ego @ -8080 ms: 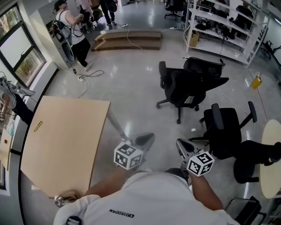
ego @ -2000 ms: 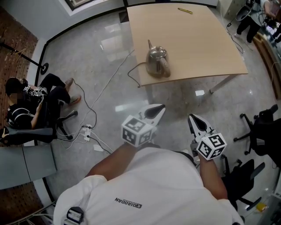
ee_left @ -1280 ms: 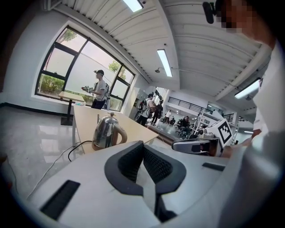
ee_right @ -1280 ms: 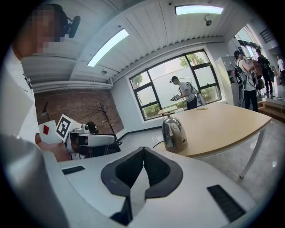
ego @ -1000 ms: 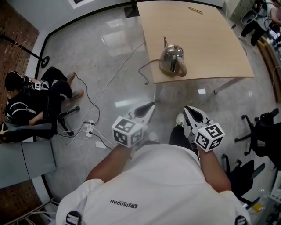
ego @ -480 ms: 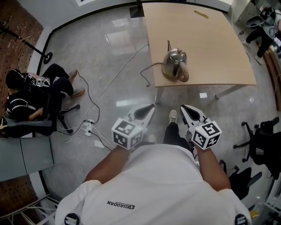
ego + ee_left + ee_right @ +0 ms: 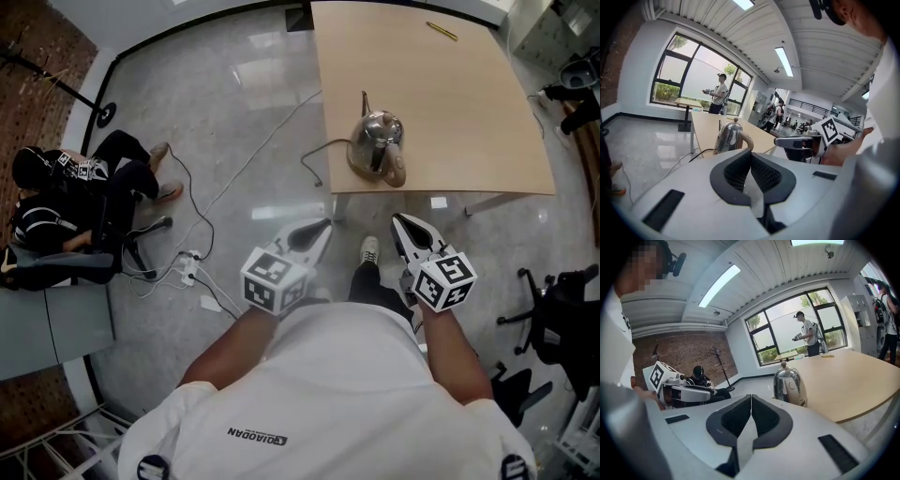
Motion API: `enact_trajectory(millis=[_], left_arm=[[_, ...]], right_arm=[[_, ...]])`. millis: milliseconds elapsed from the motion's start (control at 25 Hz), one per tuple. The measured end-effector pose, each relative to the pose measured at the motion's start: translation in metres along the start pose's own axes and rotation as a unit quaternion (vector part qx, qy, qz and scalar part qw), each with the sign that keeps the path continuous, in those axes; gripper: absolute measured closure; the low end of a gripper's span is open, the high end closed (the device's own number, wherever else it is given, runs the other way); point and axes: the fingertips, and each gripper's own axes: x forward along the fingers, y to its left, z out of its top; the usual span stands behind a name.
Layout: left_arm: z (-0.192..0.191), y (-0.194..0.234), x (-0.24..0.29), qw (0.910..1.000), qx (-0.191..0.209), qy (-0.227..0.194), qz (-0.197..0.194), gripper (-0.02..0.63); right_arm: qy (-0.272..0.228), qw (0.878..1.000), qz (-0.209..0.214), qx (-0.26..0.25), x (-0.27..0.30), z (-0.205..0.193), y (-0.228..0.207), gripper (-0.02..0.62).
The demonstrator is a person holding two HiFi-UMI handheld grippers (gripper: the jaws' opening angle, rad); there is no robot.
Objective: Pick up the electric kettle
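Standing just short of the table [image 7: 469, 103], the person holds both grippers low and ahead. The task looks to be in its approach step, with nothing grasped yet. The left gripper [image 7: 317, 229] has its pads pressed together on nothing, and the right gripper [image 7: 403, 225] is the same, shut and empty.

The electric kettle [image 7: 375, 141] stands upright on the table's near left corner, at 12 o'clock from the grippers and well apart from them. Its spout points to 12 o'clock and its pale handle [image 7: 397, 165] faces about 5 o'clock, towards the right gripper. The next move probably calls for closing the gap, spreading one gripper's jaws, and lining them across that handle before pinching.

A power cord [image 7: 309, 150] leaves the kettle at 9 o'clock and drops off the table edge, so it may tug when the kettle is lifted. A power strip [image 7: 190, 266] and loose cables lie on the floor at 9 o'clock, beside a seated person [image 7: 70, 202]. An office chair [image 7: 562, 323] stands at 3 o'clock, and a yellow pen or pencil [image 7: 442, 31] lies at the table's far side. None of them lies between the grippers and the kettle.
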Motion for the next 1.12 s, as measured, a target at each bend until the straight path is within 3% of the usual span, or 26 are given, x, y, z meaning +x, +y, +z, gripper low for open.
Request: enact_trajectory(millis=[400, 520, 640, 840, 1120], left_arm=[[0.011, 0.015, 0.036, 0.9998, -0.008, 0.007, 0.016, 0.611], [0.012, 0.018, 0.045, 0.9997, -0.01, 0.013, 0.021, 0.611], [0.014, 0.02, 0.054, 0.9995, -0.013, 0.016, 0.024, 0.611], [0.011, 0.021, 0.059, 0.9989, -0.016, 0.026, 0.036, 0.611], [0.009, 0.034, 0.063, 0.9975, -0.027, 0.036, 0.054, 0.611]], right_arm=[[-0.001, 0.997, -0.058, -0.044, 0.023, 0.017, -0.069, 0.566], [0.015, 0.996, -0.066, -0.053, 0.032, 0.014, -0.083, 0.462], [0.035, 0.995, -0.07, -0.067, 0.046, 0.007, -0.096, 0.423], [0.076, 0.992, -0.063, -0.082, 0.075, -0.011, -0.103, 0.393], [0.111, 0.987, -0.087, -0.081, 0.111, -0.027, -0.123, 0.393]])
